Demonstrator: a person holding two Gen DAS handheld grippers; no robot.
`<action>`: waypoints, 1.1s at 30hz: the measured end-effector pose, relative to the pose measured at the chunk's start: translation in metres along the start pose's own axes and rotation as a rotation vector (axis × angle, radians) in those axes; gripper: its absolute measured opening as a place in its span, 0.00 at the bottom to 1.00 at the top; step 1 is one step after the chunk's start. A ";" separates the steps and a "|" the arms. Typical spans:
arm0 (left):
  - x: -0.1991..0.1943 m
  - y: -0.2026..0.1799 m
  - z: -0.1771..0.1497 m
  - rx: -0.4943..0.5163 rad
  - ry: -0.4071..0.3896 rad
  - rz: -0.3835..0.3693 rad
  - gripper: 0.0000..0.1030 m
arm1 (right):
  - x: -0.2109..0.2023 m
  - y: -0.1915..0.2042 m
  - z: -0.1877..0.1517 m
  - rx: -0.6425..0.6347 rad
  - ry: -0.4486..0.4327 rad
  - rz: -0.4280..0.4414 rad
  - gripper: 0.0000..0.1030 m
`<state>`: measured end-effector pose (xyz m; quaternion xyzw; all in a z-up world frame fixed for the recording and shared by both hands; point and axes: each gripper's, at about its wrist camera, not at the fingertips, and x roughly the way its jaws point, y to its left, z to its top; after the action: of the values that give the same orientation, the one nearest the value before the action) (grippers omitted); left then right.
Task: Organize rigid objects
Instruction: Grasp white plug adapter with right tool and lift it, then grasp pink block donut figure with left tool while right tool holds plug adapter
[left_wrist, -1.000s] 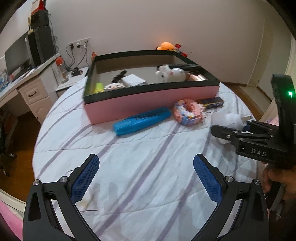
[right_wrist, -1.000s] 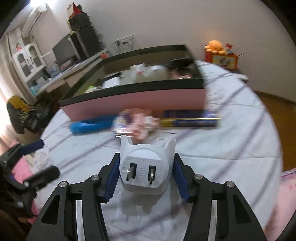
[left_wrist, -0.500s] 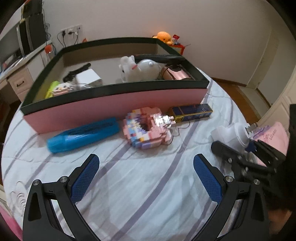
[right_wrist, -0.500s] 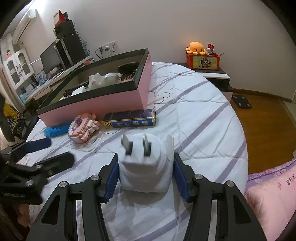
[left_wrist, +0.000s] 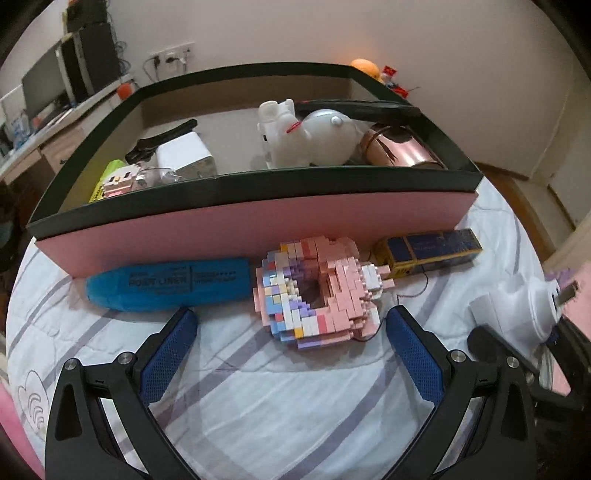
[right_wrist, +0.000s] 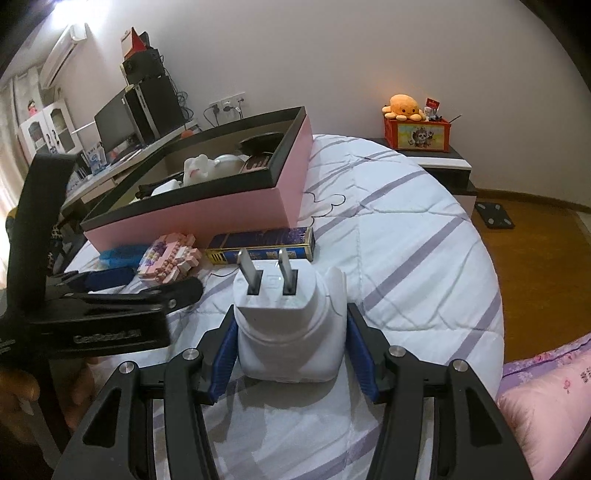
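A pink brick-built donut (left_wrist: 314, 291) lies on the striped bed in front of the pink box with a black rim (left_wrist: 258, 221). My left gripper (left_wrist: 291, 325) hovers open just before the donut, one finger on each side, touching nothing. Left of the donut lies a blue marker-shaped case (left_wrist: 170, 284), to its right a blue and gold tin (left_wrist: 428, 251). My right gripper (right_wrist: 291, 319) is shut on a white plug adapter (right_wrist: 291, 332), prongs pointing up and away, above the bed. From that view the left gripper (right_wrist: 147, 282) is at the left, by the donut (right_wrist: 170, 258).
The box holds a white toy figure (left_wrist: 288, 136), a rose-gold cup (left_wrist: 399, 147), a white cube (left_wrist: 184, 157) and dark items. A nightstand with an orange plush (right_wrist: 402, 105) stands beyond the bed. A desk with a monitor (right_wrist: 114, 122) is at the back left. A pink pillow (right_wrist: 546, 398) lies at the right.
The left gripper has moved forward and lower toward the donut, still open. The right gripper has swung away to the right of the box, keeping the adapter.
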<state>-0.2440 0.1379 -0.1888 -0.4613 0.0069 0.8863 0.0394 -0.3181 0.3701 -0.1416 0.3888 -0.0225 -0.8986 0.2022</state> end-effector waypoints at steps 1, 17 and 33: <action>-0.001 0.001 -0.001 -0.003 -0.001 -0.004 0.99 | 0.000 0.000 0.000 -0.004 0.000 -0.002 0.54; -0.015 -0.004 -0.005 0.076 -0.034 -0.060 0.56 | -0.001 -0.001 -0.002 -0.004 -0.006 0.000 0.54; -0.053 0.039 -0.050 0.116 0.014 -0.137 0.56 | -0.001 0.000 -0.002 -0.015 -0.002 -0.012 0.54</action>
<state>-0.1756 0.0928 -0.1755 -0.4639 0.0270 0.8764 0.1268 -0.3159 0.3708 -0.1427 0.3865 -0.0136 -0.9003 0.1997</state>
